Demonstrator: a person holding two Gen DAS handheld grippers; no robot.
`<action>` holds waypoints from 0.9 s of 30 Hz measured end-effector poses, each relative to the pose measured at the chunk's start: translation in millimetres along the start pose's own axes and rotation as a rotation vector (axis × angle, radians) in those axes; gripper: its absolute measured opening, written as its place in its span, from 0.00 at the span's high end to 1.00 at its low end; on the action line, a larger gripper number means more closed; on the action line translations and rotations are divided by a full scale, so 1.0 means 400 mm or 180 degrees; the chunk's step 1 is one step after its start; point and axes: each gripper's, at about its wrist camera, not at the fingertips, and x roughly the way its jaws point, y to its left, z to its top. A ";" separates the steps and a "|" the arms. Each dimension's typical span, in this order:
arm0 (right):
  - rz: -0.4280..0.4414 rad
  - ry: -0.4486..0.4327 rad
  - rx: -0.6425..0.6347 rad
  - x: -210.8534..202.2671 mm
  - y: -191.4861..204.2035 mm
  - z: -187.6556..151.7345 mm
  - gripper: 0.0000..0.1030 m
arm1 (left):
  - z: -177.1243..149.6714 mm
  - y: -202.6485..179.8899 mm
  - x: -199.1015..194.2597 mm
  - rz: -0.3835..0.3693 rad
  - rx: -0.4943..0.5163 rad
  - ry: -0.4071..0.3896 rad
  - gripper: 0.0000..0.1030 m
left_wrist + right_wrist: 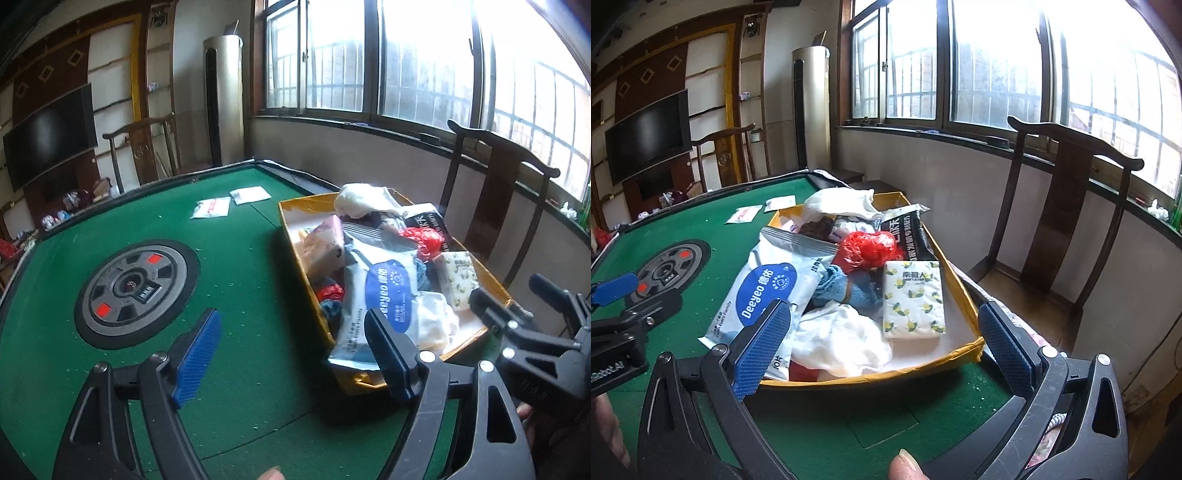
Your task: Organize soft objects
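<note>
Right wrist view: right gripper (882,338) hangs w/ jaws spread wide, nothing held, over the near end of the yellow box (960,280) on the green desk (701,221). Box is heaped w/ soft stuff: Deeyeo wipes pack (764,291), lemon-print tissue pack (912,299), white cloth (842,336), red plastic bag (868,249). Left gripper (295,354) jaws also wide apart, empty, beside the box. Two small packets (231,201) lie on the far desk, prob. already sorted. Best bet: take the tissue pack across its short sides, squeeze lightly, lift straight so the cloth doesn't drag along.
</note>
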 end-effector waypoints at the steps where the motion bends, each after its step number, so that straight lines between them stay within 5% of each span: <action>1: 0.0018 0.0010 -0.0013 0.000 0.001 0.001 0.00 | 0.000 -0.002 -0.003 0.0015 -0.0006 -0.0030 0.23; 7: 0.0047 0.0007 -0.0044 0.004 0.005 0.002 0.00 | -0.014 -0.025 -0.020 0.0488 0.0097 -0.0302 0.23; 13: 0.0042 0.0038 -0.0036 0.028 0.006 0.009 0.00 | -0.020 -0.020 0.018 0.0391 0.0150 -0.0032 0.23; 27: 0.0037 0.0009 -0.0164 0.044 0.033 0.015 0.00 | -0.038 -0.022 0.026 0.0578 0.0219 0.0019 0.22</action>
